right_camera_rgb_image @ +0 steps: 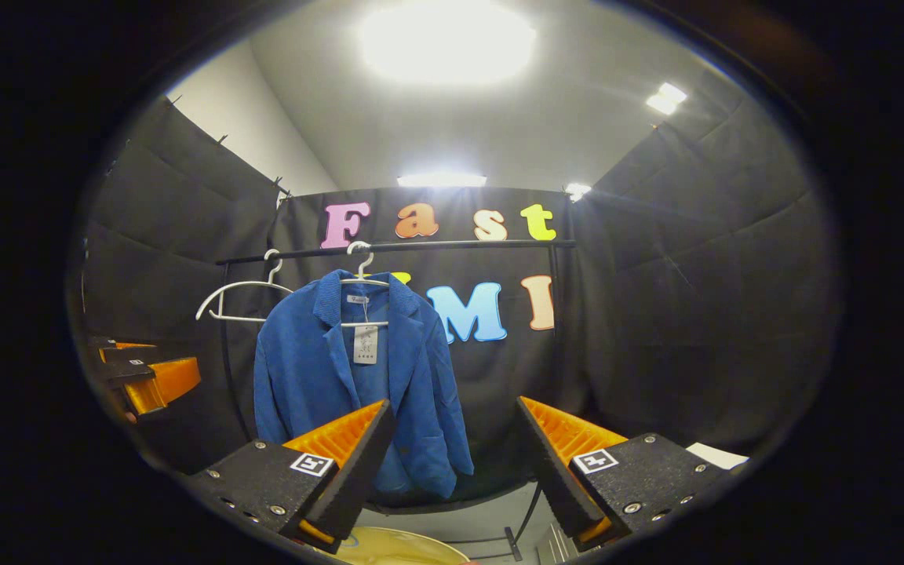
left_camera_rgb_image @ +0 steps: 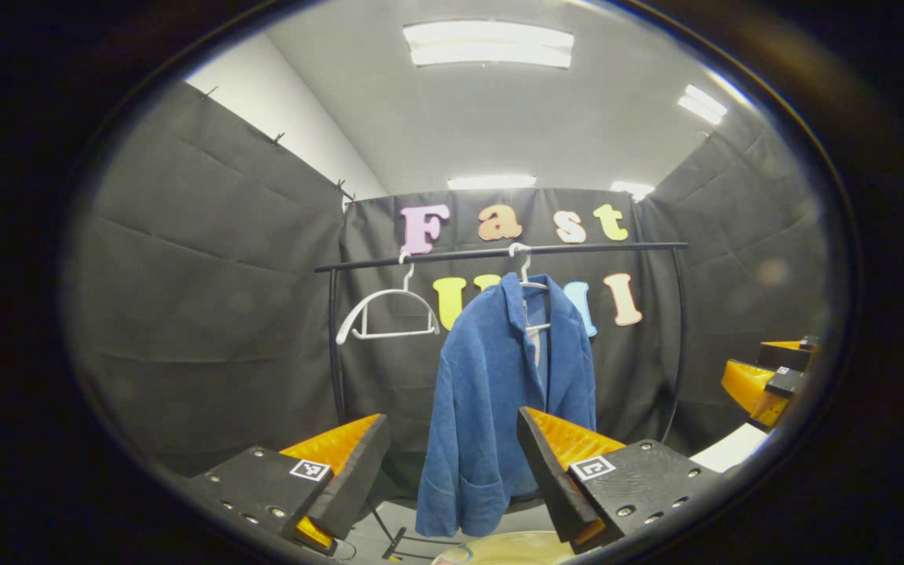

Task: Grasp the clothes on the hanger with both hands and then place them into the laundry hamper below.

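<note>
The blue corduroy jacket (left_camera_rgb_image: 499, 400) hung on a white plastic hanger (left_camera_rgb_image: 529, 290) from the black metal rail (left_camera_rgb_image: 499, 253), its front open and its sleeves dropping straight — a placement that left both sides free to be taken, one by each hand. Beside it on the same rail hung an empty white hanger (left_camera_rgb_image: 385, 314). The left gripper (left_camera_rgb_image: 452, 471) stood well apart from the jacket, its fingers spread wide and holding nothing; the right gripper (right_camera_rgb_image: 456, 463) was likewise wide and bare, aimed just to the side of the garment. Both seemed poised for the approach, so the grasp was judged not yet begun. In the left gripper view the other gripper showed at the far right edge.

Below the jacket a pale yellow rounded rim (right_camera_rgb_image: 405, 545) peeked up — probably the laundry hamper, though too little showed to be sure. The floor beneath the rail was grey, the walls black cloth, and bright ceiling panels (left_camera_rgb_image: 488, 43) lit the white ceiling above.
</note>
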